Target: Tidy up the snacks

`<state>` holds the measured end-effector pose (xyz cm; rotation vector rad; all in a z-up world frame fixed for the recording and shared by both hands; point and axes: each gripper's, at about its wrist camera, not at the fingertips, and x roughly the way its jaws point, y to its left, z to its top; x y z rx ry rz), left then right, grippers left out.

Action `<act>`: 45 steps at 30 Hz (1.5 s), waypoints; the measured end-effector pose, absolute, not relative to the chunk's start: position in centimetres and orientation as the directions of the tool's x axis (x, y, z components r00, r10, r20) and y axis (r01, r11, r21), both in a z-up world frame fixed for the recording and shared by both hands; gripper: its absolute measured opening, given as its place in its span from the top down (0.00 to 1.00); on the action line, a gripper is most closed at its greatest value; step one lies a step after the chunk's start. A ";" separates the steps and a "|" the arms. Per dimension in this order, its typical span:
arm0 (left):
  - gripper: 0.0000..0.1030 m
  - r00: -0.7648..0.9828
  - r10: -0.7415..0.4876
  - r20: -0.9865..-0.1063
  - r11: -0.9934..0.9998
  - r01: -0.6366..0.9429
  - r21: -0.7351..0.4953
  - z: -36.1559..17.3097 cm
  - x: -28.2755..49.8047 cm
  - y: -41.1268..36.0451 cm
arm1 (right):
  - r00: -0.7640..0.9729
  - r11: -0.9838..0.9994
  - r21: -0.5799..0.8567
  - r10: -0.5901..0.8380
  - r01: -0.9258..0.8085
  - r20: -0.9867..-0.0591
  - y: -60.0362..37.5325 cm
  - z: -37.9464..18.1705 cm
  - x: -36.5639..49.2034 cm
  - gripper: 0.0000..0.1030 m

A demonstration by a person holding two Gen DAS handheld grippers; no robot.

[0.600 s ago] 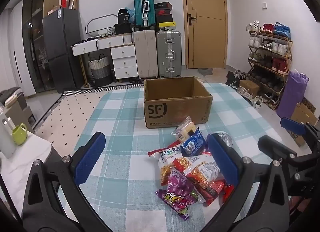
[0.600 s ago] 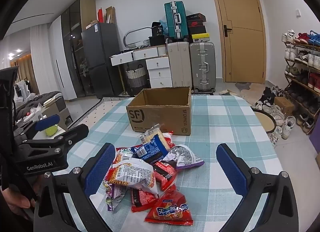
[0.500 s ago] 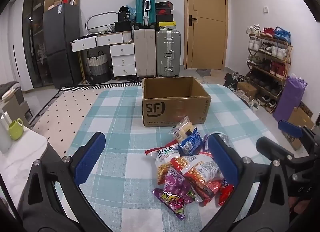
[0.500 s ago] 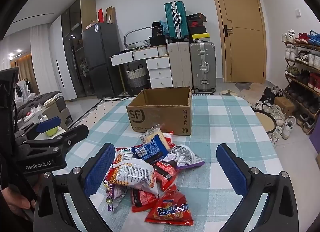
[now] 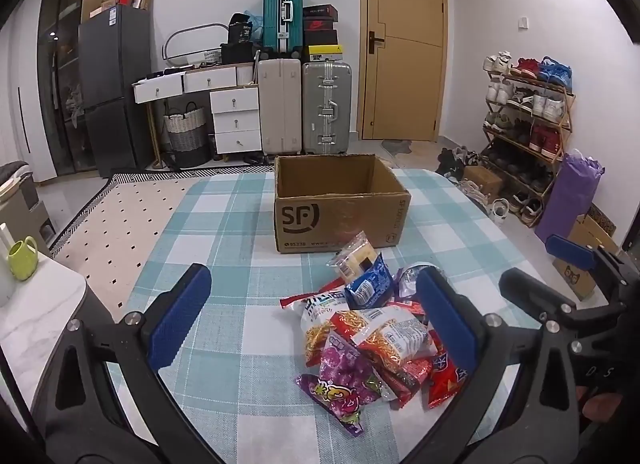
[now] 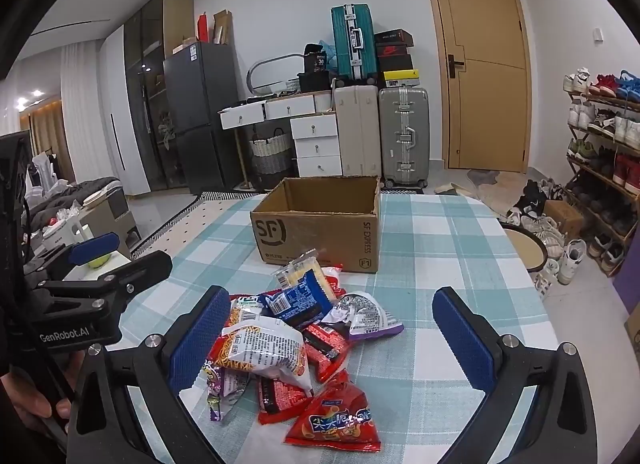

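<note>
Left wrist view: the left gripper (image 5: 312, 316) hovers above a checked table (image 5: 224, 248) with its blue pads spread wide and nothing between them. Its left pad (image 5: 180, 320) hangs over bare cloth, while its right pad (image 5: 448, 320) stands in front of a pile of snacks (image 5: 368, 336). At the near edge of the pile lies a purple bag (image 5: 344, 384), with an orange noodle pack (image 5: 380, 336) on top and a blue packet (image 5: 368, 284) behind it. A pale packet (image 5: 354, 256) lies just in front of an open cardboard box (image 5: 340, 207) marked SF, which stands upright mid-table, apart from the main heap. At far right the right gripper (image 5: 560, 272) shows from the side.

Right wrist view: at far left the left gripper (image 6: 120, 260) appears side-on, held by a hand (image 6: 36, 404) at the frame's edge. The right gripper (image 6: 332, 328) is also splayed open and holds nothing; its left pad (image 6: 200, 340) stands in front of the pile's left edge, and its right pad (image 6: 464, 340) is over bare cloth. The snacks (image 6: 296, 328) lie between the two pads, with a red bag (image 6: 340, 424) nearest the camera and a silver-purple pack (image 6: 364, 316) at the right edge of the pile. Behind them stands the box (image 6: 320, 223); no snack shows inside it.
</note>
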<state>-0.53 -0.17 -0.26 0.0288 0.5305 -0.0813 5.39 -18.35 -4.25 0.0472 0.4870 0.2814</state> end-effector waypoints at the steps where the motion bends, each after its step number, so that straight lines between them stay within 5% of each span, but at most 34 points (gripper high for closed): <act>1: 0.00 0.861 -0.069 -0.504 0.997 0.083 0.006 -0.2 -0.6 -0.1 | 0.846 0.961 0.111 0.277 -0.254 -0.455 -18.4 -4.3 5.4 0.00; 45: 0.00 0.848 -0.108 -0.518 0.994 0.092 -0.057 -0.8 -1.7 1.0 | 0.848 0.964 0.117 0.265 -0.238 -0.458 -18.8 -4.5 4.9 0.00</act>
